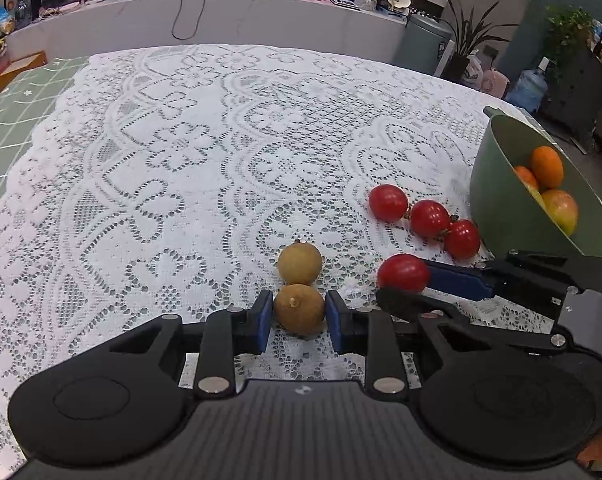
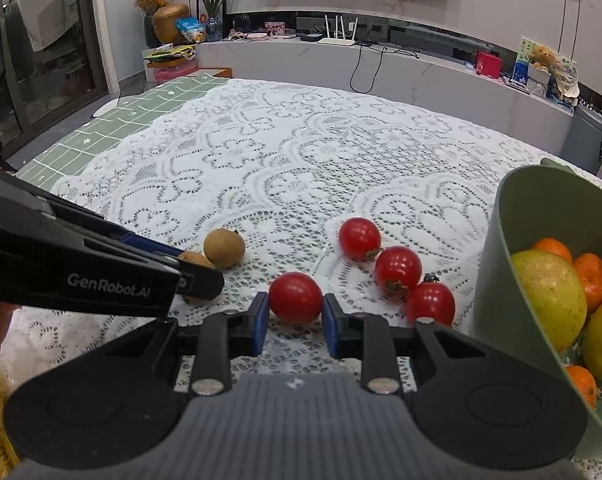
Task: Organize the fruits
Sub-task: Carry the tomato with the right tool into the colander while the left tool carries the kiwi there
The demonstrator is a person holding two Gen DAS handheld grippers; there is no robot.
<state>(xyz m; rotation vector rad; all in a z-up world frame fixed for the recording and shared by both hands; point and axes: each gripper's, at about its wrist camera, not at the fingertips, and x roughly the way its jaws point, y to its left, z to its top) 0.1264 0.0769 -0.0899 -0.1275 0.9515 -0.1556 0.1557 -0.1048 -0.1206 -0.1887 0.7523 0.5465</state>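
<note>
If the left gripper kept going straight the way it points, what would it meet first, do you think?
The left gripper already clamps one longan; straight ahead, it would likely push into the second longan touching it.

Four cherry tomatoes (image 2: 295, 298); two longans (image 1: 299, 263) (brown); one green bowl (image 2: 497, 280).

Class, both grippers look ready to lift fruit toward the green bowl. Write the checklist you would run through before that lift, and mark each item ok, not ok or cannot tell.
1. Left gripper closed on the near longan: ok.
2. Right gripper closed on a cherry tomato: ok.
3. Second longan clear of the gripped one: not ok, they touch.
4. Other three tomatoes clear of the gripped tomato: ok.
5. Room in the green bowl: cannot tell, the view cuts it off.
6. Grips firm enough to lift: cannot tell.
</note>
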